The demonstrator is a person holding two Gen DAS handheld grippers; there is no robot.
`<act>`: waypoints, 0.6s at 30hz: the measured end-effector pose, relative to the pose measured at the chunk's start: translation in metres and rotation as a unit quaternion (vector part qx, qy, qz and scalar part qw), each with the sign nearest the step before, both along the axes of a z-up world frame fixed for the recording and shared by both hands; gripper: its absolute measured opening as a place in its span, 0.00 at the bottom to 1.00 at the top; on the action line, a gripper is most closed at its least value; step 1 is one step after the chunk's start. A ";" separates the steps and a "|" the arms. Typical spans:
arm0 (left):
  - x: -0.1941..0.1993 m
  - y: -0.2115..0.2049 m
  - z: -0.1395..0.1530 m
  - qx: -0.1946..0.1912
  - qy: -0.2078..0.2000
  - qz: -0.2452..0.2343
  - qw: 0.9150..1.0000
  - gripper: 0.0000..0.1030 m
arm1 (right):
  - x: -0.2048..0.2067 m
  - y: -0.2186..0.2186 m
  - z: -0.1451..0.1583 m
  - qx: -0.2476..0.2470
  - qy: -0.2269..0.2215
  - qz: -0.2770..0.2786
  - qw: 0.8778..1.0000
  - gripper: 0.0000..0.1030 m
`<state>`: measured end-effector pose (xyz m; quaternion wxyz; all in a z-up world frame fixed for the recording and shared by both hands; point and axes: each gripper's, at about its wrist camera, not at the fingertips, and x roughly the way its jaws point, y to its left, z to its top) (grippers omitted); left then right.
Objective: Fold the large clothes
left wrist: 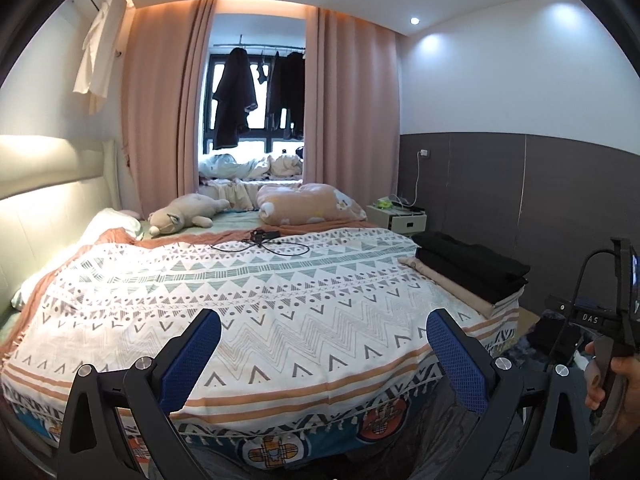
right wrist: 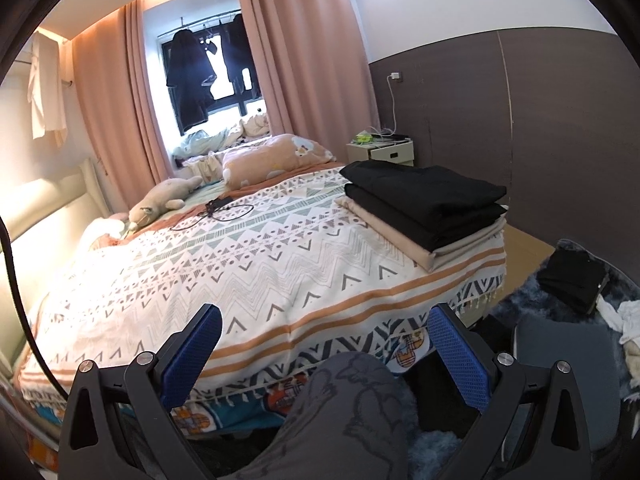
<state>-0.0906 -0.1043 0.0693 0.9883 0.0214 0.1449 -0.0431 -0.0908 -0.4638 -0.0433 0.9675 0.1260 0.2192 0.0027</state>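
A stack of folded clothes, black pieces on top of a beige one, rests on the right edge of the bed. The bed wears a white patterned blanket. My left gripper hovers open over the blanket's near edge, blue pads wide apart, nothing between them. My right gripper is open too, held above the bed's foot and a person's grey-trousered knee. In the left wrist view the right gripper's body and the hand holding it show at the far right.
A black cable and charger lie mid-bed. A plush toy and a pink pillow sit near the window. A white nightstand stands against the wall. Dark and white clothes lie on the blue rug.
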 end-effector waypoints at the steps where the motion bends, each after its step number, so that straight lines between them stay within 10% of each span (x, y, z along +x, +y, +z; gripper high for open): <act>1: 0.000 0.000 0.000 -0.001 0.002 -0.001 1.000 1.00 | -0.001 0.001 0.000 -0.001 0.000 0.000 1.000 1.00; 18: 0.005 0.003 -0.006 -0.008 0.022 -0.003 1.000 1.00 | 0.009 0.011 -0.005 -0.006 0.011 0.008 1.000 1.00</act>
